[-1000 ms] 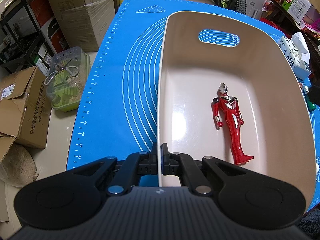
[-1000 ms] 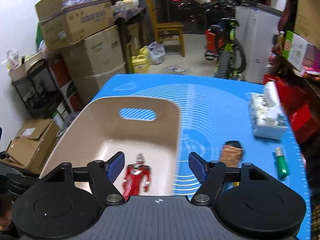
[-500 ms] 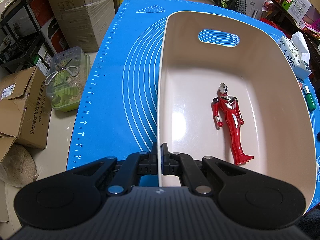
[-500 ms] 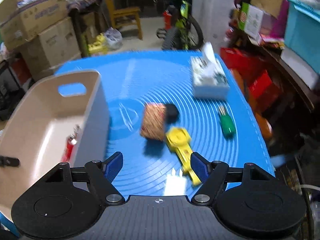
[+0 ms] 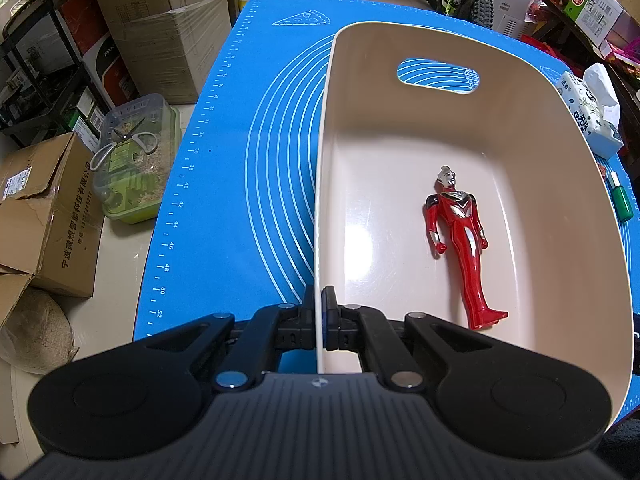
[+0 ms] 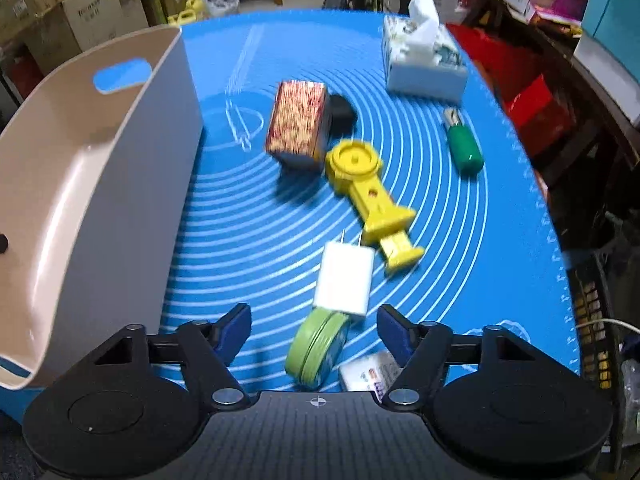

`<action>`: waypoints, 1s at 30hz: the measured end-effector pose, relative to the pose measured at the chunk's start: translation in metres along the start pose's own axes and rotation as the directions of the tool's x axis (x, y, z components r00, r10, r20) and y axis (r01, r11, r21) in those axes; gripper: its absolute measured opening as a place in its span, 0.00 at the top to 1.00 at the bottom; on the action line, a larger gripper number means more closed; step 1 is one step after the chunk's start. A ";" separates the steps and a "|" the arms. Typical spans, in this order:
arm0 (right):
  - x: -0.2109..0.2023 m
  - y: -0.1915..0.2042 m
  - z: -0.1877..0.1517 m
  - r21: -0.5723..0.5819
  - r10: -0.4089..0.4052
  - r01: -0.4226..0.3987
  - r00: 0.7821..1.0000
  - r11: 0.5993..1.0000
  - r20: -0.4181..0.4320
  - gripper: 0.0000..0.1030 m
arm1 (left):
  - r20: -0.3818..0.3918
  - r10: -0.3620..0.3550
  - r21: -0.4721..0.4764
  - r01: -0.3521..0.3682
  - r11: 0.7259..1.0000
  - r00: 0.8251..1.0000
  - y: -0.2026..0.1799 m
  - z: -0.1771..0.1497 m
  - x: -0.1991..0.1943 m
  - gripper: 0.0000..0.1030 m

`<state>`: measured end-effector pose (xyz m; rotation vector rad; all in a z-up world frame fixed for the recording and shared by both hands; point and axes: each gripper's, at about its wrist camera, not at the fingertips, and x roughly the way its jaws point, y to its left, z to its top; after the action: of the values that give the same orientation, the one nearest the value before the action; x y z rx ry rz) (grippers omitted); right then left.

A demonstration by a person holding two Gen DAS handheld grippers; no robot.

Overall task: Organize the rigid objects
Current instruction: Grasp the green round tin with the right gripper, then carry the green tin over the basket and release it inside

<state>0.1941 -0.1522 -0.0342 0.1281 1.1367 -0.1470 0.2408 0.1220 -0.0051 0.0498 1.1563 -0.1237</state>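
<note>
My left gripper [image 5: 319,312] is shut on the near rim of a beige bin [image 5: 520,128] that stands on the blue mat [image 5: 240,160]. A red figure [image 5: 460,240] lies inside the bin. My right gripper [image 6: 314,328] is open and empty above the mat, right of the bin [image 6: 72,184]. Between and just ahead of its fingers lie a green round tin [image 6: 316,348] and a white charger [image 6: 346,280]. Farther off lie a yellow plastic tool [image 6: 372,196], a patterned box [image 6: 298,124] with a black object [image 6: 340,112] behind it, and a green-handled tool [image 6: 464,148].
A tissue pack [image 6: 420,60] stands at the mat's far right. A small white packet [image 6: 372,372] lies by the right finger. Cardboard boxes [image 5: 152,20] and a clear container [image 5: 132,160] sit on the floor left of the table. Shelves and clutter stand to the right [image 6: 560,80].
My right gripper has swung right and down from over the bin to low above the loose items. The left gripper and the bin have not moved.
</note>
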 end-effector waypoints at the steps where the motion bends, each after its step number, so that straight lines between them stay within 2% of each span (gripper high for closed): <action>1: 0.002 0.000 0.000 0.003 0.000 0.000 1.000 1.000 -0.008 0.33 | 0.000 0.000 0.000 0.000 1.000 1.000 0.000 0.000 0.000 0.96; 9: 0.013 -0.002 -0.003 0.016 -0.001 0.002 0.999 1.000 -0.048 0.56 | 0.000 0.000 -0.001 0.000 1.000 1.000 0.000 0.000 0.000 0.96; 10: 0.013 -0.002 -0.003 0.019 -0.002 0.003 0.999 1.000 -0.047 0.65 | 0.000 0.000 0.000 0.000 1.000 1.000 0.000 0.000 0.000 0.96; 12: 0.014 -0.003 -0.003 0.025 0.000 0.002 0.999 1.000 -0.049 0.71 | 0.000 0.000 0.000 0.000 1.000 1.000 0.000 0.000 0.000 0.96; 20: 0.011 -0.008 -0.003 0.057 -0.004 0.006 0.999 0.998 -0.040 0.72 | 0.000 0.000 0.000 0.000 1.000 1.000 0.000 0.000 0.000 0.96; 30: -0.013 -0.016 0.001 0.096 -0.005 0.000 0.999 0.995 0.047 0.72 | -0.004 -0.002 -0.005 0.002 1.000 1.000 0.000 0.000 0.001 0.96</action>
<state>0.1866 -0.1675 -0.0226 0.2075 1.0826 -0.2058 0.2409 0.1223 -0.0064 0.0444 1.1603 -0.1221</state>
